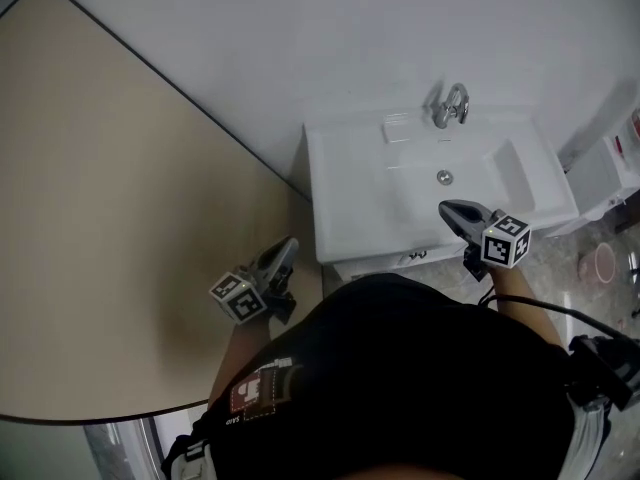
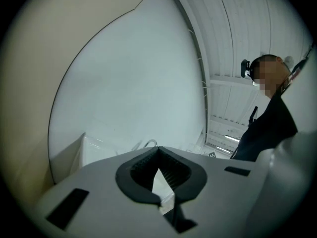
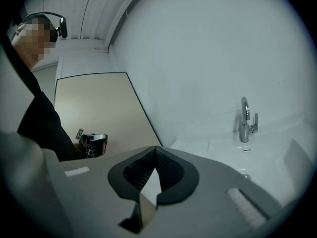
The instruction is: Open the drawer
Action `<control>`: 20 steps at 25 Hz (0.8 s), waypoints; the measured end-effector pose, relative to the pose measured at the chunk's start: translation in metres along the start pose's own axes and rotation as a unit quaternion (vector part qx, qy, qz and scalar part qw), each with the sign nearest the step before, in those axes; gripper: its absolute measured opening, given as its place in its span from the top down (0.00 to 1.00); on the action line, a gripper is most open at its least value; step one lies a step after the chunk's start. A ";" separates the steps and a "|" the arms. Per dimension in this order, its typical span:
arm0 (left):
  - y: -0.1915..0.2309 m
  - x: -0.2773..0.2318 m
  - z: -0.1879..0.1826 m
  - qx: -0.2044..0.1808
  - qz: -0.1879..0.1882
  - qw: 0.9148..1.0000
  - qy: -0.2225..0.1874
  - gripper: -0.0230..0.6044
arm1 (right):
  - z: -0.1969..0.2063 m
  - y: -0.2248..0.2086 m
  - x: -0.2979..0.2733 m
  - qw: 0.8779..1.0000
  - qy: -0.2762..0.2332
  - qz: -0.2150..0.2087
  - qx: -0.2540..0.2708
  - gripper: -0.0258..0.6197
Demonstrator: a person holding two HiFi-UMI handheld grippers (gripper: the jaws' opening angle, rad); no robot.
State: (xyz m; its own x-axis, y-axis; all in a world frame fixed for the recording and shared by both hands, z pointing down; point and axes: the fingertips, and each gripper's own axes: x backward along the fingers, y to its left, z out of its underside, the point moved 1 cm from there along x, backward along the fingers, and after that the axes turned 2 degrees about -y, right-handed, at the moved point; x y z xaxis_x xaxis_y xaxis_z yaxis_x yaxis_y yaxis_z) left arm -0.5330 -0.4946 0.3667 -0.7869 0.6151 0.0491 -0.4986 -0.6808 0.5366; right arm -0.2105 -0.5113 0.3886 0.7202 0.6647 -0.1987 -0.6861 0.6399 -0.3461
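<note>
**Drawer shut under the sink, both claws closed and empty**

The drawer (image 1: 375,266) shows only as a narrow white strip under the near edge of the sink (image 1: 335,193), its front flush with the cabinet; a black shirt (image 1: 400,368) hides the rest. The right gripper (image 1: 447,208) hangs over the sink's near rim, just above the drawer and touching nothing; in its own view the jaws of the right gripper (image 3: 156,148) meet at the tips with nothing between them, and the faucet (image 3: 245,120) stands ahead to the right. The left gripper (image 1: 289,245) is off the sink's left corner, before a beige panel (image 1: 120,198), apart from the drawer; its own view shows the left gripper (image 2: 158,149) closed tip to tip and empty, facing the white wall (image 2: 133,73).
</note>
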 end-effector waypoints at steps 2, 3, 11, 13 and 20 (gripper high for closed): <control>-0.012 -0.023 0.008 0.007 -0.020 1.000 -0.004 0.98 | -0.005 -0.025 0.017 1.000 0.006 -0.012 0.004 0.97; -0.018 -0.035 0.014 0.010 -0.027 1.000 -0.003 0.98 | -0.006 -0.038 0.026 1.000 0.006 -0.017 0.007 0.97; -0.066 -0.137 0.053 0.016 -0.041 0.999 0.024 0.98 | 0.005 -0.134 0.085 1.000 0.016 -0.018 -0.020 0.97; -0.068 -0.147 0.055 0.013 -0.041 0.998 0.034 0.98 | 0.004 -0.143 0.085 1.000 0.014 -0.019 -0.020 0.97; -0.037 -0.146 0.039 0.009 -0.020 0.999 0.045 0.98 | -0.006 -0.137 0.054 1.000 -0.006 0.003 -0.017 0.97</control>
State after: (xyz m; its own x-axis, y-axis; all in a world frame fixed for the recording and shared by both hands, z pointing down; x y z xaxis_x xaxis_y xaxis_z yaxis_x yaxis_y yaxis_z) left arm -0.3857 -0.5433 0.3730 -0.7960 0.6033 -0.0487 -0.5248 -0.6478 0.5523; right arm -0.0770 -0.5658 0.4205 0.7144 0.6733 -0.1907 -0.6868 0.6224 -0.3754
